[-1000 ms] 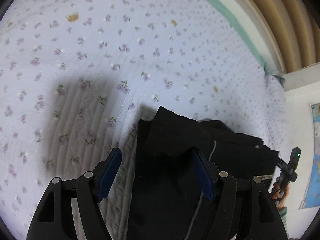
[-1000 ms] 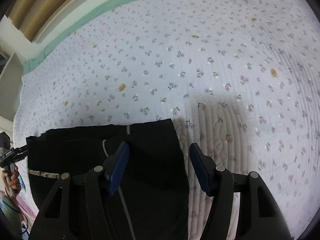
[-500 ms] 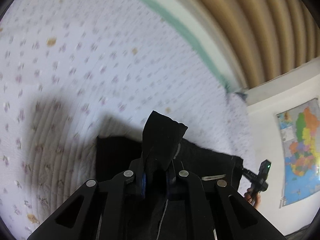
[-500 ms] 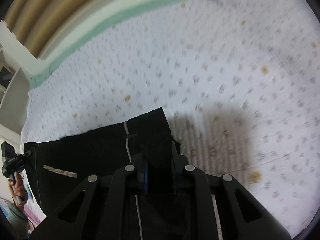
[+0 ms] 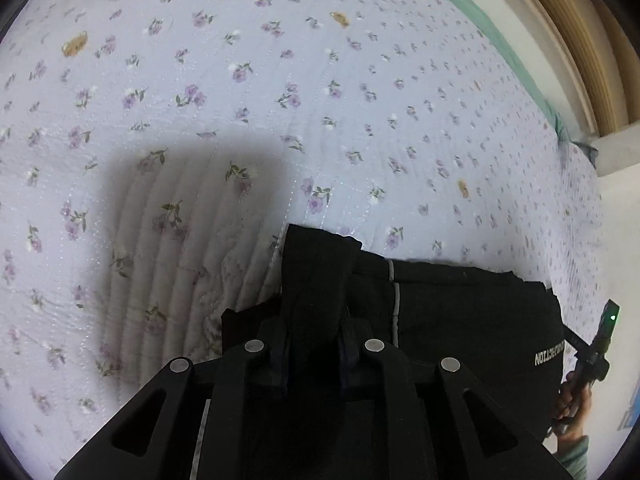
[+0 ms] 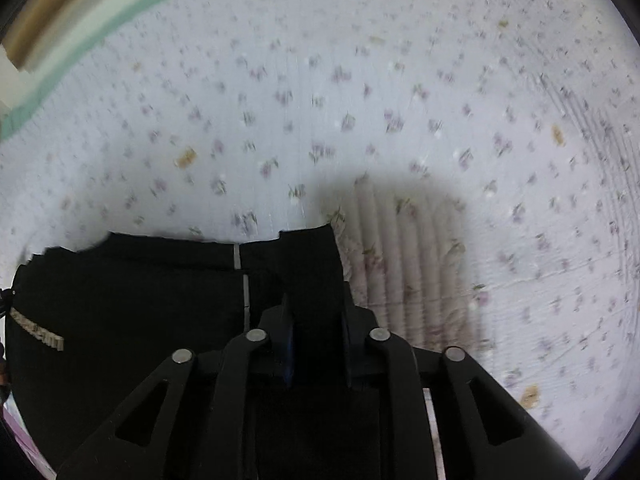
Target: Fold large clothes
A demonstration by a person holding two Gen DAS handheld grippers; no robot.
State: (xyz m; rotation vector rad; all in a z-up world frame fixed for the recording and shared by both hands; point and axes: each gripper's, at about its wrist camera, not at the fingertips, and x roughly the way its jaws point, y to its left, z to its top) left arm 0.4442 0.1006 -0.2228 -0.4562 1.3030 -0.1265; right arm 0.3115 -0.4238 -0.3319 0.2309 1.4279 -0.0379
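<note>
A black garment (image 5: 460, 312) with thin white piping and a printed logo lies folded on a bed with a floral quilt (image 5: 280, 100). My left gripper (image 5: 314, 336) is shut on the garment's left corner, and a fold of black cloth stands up between its jaws. In the right wrist view the same garment (image 6: 132, 300) spreads to the left. My right gripper (image 6: 318, 332) is shut on its right corner. Both pinched corners sit just above the quilt (image 6: 360, 100).
The quilt stretches far ahead in both views. A green bed edge (image 5: 480, 20) and tan wall or curtain (image 5: 580, 40) lie at the far side. The other hand with its gripper handle (image 5: 592, 356) shows at the left wrist view's right edge.
Both grippers went from open around the garment's corners to shut on them. The views then dropped back toward the quilt with the cloth in the jaws.
</note>
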